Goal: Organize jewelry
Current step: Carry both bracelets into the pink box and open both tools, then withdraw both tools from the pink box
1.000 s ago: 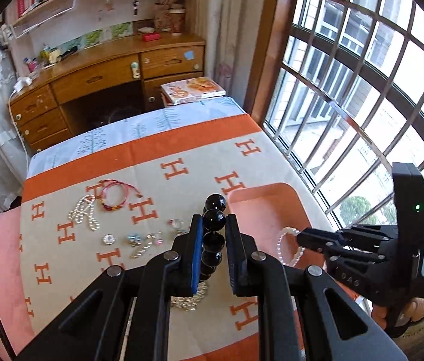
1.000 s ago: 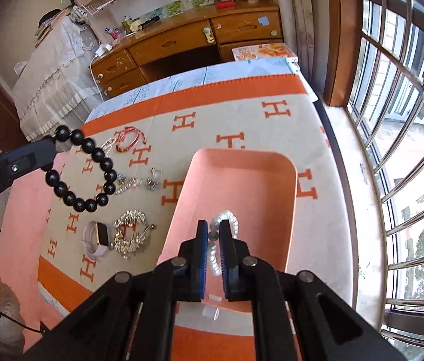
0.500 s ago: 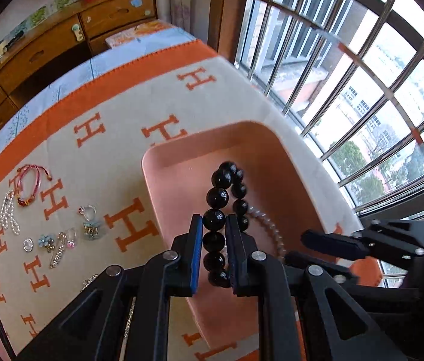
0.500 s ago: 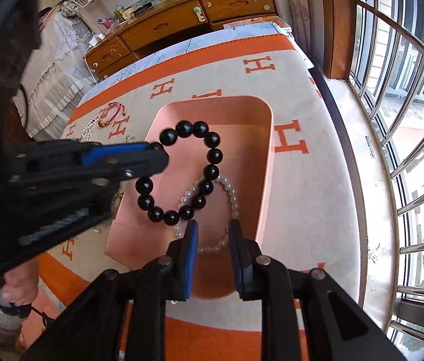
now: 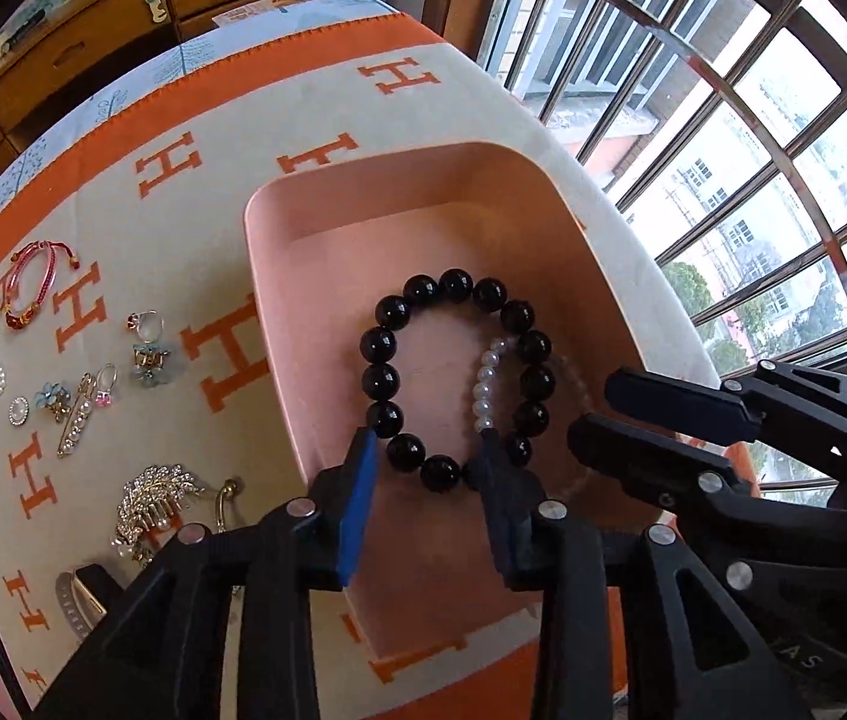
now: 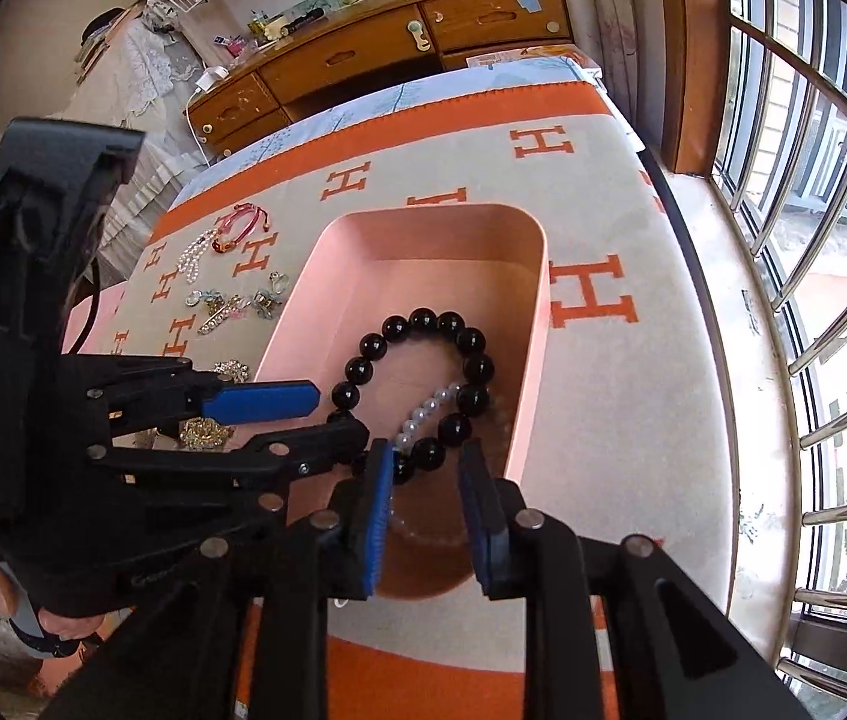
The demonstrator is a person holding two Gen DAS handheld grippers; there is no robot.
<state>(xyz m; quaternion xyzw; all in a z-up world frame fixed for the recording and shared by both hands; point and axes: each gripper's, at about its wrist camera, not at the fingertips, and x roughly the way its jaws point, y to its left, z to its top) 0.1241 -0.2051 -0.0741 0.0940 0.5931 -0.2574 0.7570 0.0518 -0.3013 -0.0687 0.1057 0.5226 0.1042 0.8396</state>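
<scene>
Left gripper point(image 5: 426, 462) jaws spread wide, holding nothing, poised over near end of tray point(image 5: 279, 324). Right gripper point(image 6: 423, 468) also parted, empty, just beside it over same end. Tray sits near window-side table edge; bare blanket point(image 6: 621, 396) between. Inside tray: black bead bracelet point(image 5: 453, 381) lying flat, overlapping pearl bracelet point(image 5: 486, 387). Loose jewelry point(image 5: 87, 396) on blanket left of tray.

Left gripper point(image 5: 426, 480) fingers now spread, black bead bracelet point(image 5: 453, 378) dropped in pink tray point(image 5: 279, 300) w/ pearl bracelet point(image 5: 486, 384).
</scene>
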